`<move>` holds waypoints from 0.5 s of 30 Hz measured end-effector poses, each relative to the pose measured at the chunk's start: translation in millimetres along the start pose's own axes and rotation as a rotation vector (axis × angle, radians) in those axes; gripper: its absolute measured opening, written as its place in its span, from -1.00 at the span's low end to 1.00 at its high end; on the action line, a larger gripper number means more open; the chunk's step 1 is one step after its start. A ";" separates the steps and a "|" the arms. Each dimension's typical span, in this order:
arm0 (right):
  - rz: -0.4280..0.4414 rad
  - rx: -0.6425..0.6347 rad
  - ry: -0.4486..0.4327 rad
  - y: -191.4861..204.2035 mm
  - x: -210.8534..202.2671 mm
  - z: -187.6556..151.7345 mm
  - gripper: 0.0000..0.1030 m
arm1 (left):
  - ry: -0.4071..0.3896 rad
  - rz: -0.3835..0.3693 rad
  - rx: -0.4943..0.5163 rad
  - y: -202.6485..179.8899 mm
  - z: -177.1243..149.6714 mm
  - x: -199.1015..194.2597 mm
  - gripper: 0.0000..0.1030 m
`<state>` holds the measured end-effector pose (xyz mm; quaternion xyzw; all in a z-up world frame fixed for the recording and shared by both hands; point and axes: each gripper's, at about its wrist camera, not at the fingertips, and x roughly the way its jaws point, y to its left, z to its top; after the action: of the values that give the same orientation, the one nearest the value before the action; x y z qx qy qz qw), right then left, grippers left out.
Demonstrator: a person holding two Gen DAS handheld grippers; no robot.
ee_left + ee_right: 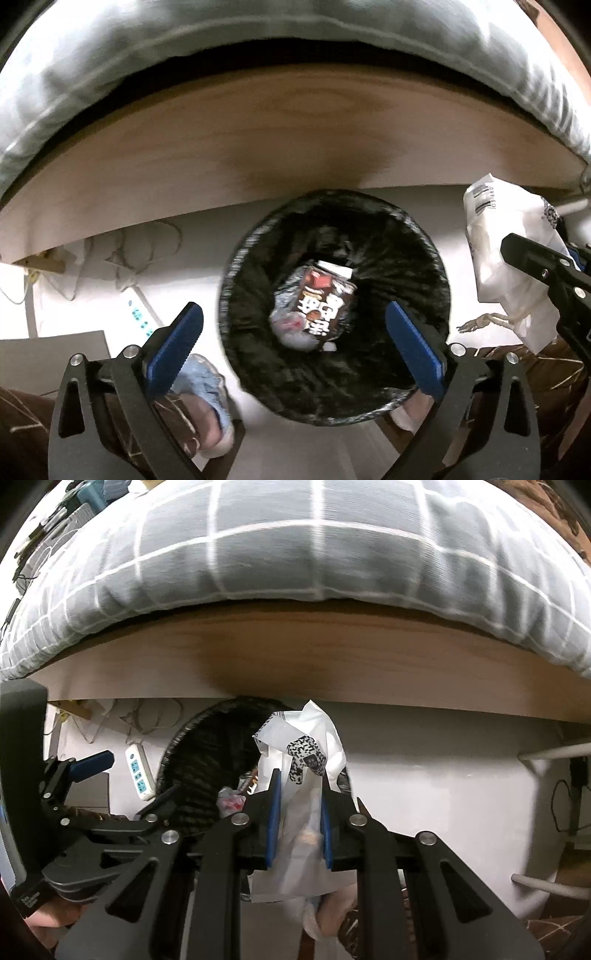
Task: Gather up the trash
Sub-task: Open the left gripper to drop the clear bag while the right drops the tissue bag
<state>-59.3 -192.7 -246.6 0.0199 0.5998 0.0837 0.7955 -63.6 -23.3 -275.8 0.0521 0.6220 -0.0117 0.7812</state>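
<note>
A round bin (236,266) lined with a black bag stands on the pale floor by the bed. At its bottom lie a brown snack wrapper (325,299) and a crumpled clear wrapper (291,328). My left gripper (293,306) hangs right above the bin, pointing down, open wide with nothing between its blue pads. My right gripper (300,779) is shut on a white plastic bag (303,734) with black print, held at the bin's (207,753) right rim. In the left wrist view this bag (495,240) and the right gripper (532,258) sit at the right edge.
A wooden bed board (258,140) runs behind the bin, with a grey checked duvet (295,546) hanging over it. A white power strip (138,771) and cables lie on the floor to the left. A person's foot in a light blue slipper (207,376) stands near the bin.
</note>
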 end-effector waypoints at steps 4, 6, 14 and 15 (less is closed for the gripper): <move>0.010 -0.016 0.006 18.2 3.2 3.7 -0.64 | -0.033 0.031 -0.052 30.6 2.0 -16.4 0.89; 0.008 -0.020 0.007 25.1 3.0 3.9 -0.64 | -0.051 0.039 -0.078 45.2 4.2 -25.1 0.89; 0.005 -0.085 0.051 54.3 10.9 2.3 -0.48 | -0.092 0.075 -0.080 72.6 4.6 -51.6 0.89; 0.003 -0.093 0.052 58.1 11.6 2.8 -0.46 | -0.090 0.076 -0.082 75.1 4.6 -51.9 0.89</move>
<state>-59.9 -133.5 -249.3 -0.0183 0.6155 0.1131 0.7798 -64.7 48.5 -219.3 0.0433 0.5839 0.0413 0.8096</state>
